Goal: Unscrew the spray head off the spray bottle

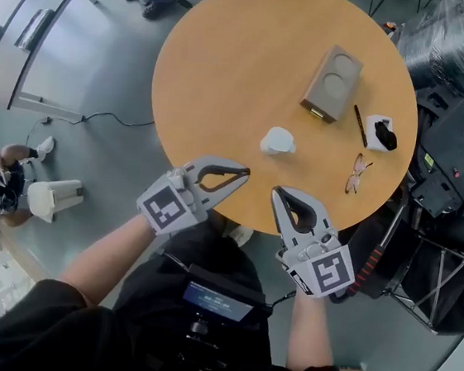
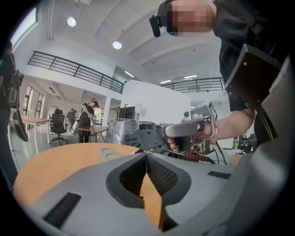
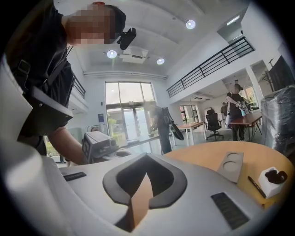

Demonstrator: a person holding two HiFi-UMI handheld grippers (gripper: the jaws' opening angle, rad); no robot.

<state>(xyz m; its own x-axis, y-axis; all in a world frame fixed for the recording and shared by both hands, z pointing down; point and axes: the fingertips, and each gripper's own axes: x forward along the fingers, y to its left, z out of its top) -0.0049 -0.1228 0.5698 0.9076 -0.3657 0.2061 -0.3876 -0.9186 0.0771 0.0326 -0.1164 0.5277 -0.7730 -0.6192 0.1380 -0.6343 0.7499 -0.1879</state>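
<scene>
A small white bottle-like object [image 1: 279,141], seen from straight above, stands on the round wooden table [image 1: 229,64] near its front edge; I cannot make out its spray head. My left gripper [image 1: 246,172] hovers at the table's near edge, below and left of the object, shut and empty. My right gripper [image 1: 277,191] is just right of the left one, also shut with nothing in it. In the left gripper view the jaws [image 2: 146,154] meet over the tabletop. The right gripper view shows its jaws [image 3: 146,156] closed too. Neither gripper view shows the white object.
A brown two-hole cup carrier [image 1: 333,82] lies at the back right of the table. A pen [image 1: 360,125], a white box with a black item [image 1: 379,132] and glasses [image 1: 356,173] sit near the right edge. Dark equipment [image 1: 460,157] stands right of the table.
</scene>
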